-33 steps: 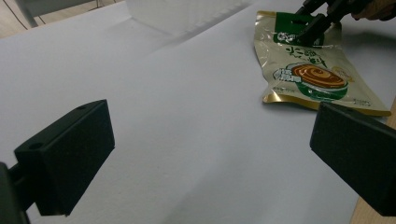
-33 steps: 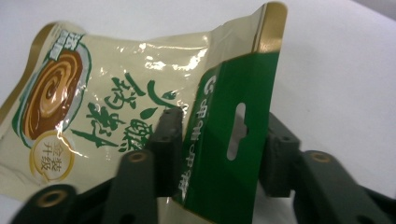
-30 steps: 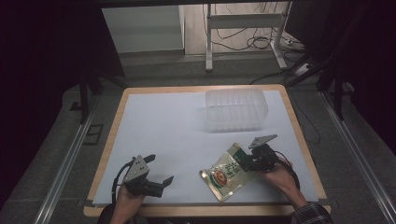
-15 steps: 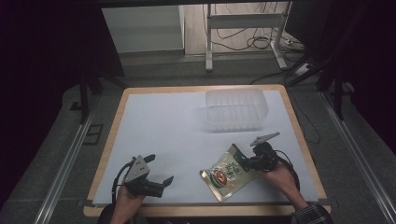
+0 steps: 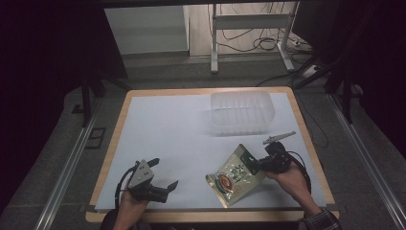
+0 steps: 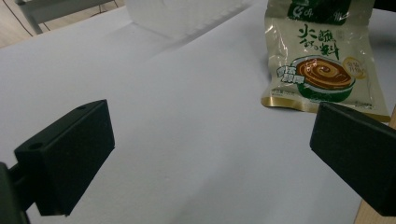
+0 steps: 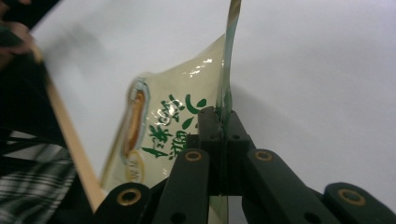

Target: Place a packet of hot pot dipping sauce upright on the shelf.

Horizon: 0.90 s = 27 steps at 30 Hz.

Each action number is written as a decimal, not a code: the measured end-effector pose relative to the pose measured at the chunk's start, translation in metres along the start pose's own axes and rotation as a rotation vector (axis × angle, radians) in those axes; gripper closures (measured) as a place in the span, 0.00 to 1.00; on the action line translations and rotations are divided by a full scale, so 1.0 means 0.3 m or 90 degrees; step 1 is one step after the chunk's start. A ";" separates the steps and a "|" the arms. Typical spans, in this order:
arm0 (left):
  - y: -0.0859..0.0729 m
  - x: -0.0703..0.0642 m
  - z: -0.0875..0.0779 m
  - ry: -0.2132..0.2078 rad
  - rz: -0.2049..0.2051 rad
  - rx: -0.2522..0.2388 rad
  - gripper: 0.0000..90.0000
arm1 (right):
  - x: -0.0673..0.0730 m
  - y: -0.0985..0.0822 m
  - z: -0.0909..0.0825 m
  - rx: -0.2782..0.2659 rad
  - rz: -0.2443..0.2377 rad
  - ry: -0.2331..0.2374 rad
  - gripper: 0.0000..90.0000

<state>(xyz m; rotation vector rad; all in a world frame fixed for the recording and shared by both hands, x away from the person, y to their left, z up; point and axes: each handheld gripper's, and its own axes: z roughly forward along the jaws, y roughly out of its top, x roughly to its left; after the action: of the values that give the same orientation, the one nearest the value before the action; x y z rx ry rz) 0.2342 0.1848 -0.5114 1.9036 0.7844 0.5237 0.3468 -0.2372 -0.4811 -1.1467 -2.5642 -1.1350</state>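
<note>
The white-covered table (image 5: 158, 129) lay mostly bare, with wide open room across its left and middle; its wooden rim showed on every side. At the far right stood a clear plastic tub (image 5: 242, 112), well apart from both hands. The snack pouch (image 5: 235, 175) lay near the front edge, right of centre, its lower corner close to the near rim. The right gripper (image 5: 253, 165) sat at the pouch's far right end — its jaws had just been closing and were pressed together on the pouch's top seal, which stood pinched edge-on between the pads (image 7: 211, 122). A second before, those jaws were a little wider and the pouch lay slightly farther from the near rim. The left gripper (image 5: 165, 175) rested at the near left, jaws spread and holding nothing — well apart from the pouch, unmoved since then.
</note>
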 end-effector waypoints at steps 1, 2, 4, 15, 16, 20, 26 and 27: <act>0.000 0.000 0.000 0.001 0.001 0.001 0.00 | 0.007 0.009 -0.011 -0.004 0.009 0.014 0.99; 0.000 0.000 0.000 0.001 0.001 0.000 0.00 | 0.007 0.009 -0.011 -0.004 0.009 0.014 0.99; 0.000 0.002 -0.001 0.002 0.000 -0.002 0.00 | 0.015 0.019 -0.020 -0.006 0.017 0.026 0.99; 0.001 0.002 0.001 0.003 0.001 -0.001 0.00 | 0.054 0.076 -0.086 -0.031 0.043 0.093 0.99; 0.001 0.002 0.001 0.003 0.001 -0.001 0.00 | 0.056 0.080 -0.091 -0.032 0.044 0.096 0.99; 0.001 0.002 0.004 0.002 0.002 0.002 0.00 | 0.062 0.097 -0.117 -0.039 0.053 0.109 0.99; 0.001 0.005 0.004 0.001 -0.002 0.001 0.00 | 0.061 0.121 -0.153 -0.058 0.067 0.117 0.99; 0.001 0.004 0.004 0.000 -0.002 0.001 0.00 | 0.061 0.125 -0.159 -0.059 0.069 0.114 0.99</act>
<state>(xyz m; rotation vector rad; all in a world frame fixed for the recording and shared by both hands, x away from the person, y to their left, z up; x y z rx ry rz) 0.2360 0.1849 -0.5116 1.9036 0.7878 0.5224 0.3503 -0.2423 -0.4180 -1.1320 -2.3091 -1.2805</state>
